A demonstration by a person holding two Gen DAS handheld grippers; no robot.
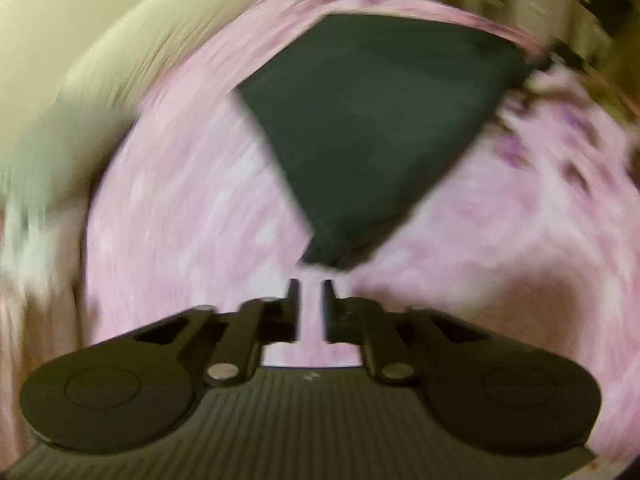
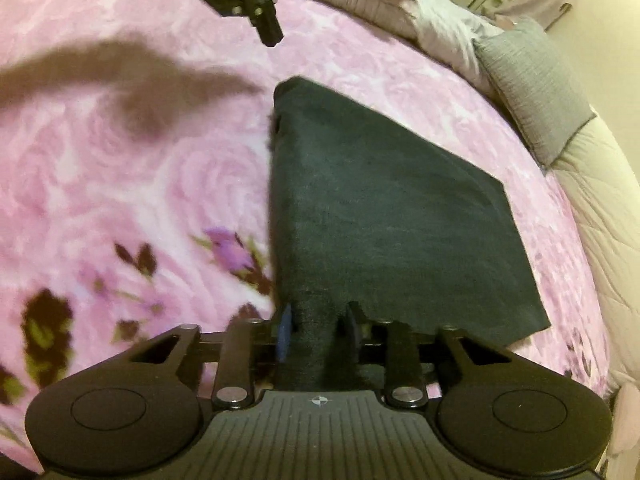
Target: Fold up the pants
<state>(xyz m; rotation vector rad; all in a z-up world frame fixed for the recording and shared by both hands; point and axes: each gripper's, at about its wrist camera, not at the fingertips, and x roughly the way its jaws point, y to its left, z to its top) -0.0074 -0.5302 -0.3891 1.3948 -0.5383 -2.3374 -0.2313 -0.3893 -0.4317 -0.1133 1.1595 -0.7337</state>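
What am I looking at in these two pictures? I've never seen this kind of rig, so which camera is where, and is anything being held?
There is no robot here: a person carries a handheld two-finger gripper in each hand, and each has a fisheye camera looking along its fingers. The black shape at the bottom of each picture is that gripper's own body.

Both look down at dark folded pants on a pink floral blanket, with a grey pillow at the bed's edge.

The right gripper has pants fabric pinched between its jaws. The left gripper, blurred in its own view, holds nothing; its jaws stand slightly apart just short of a corner of the pants. It also shows at the top of the right view.
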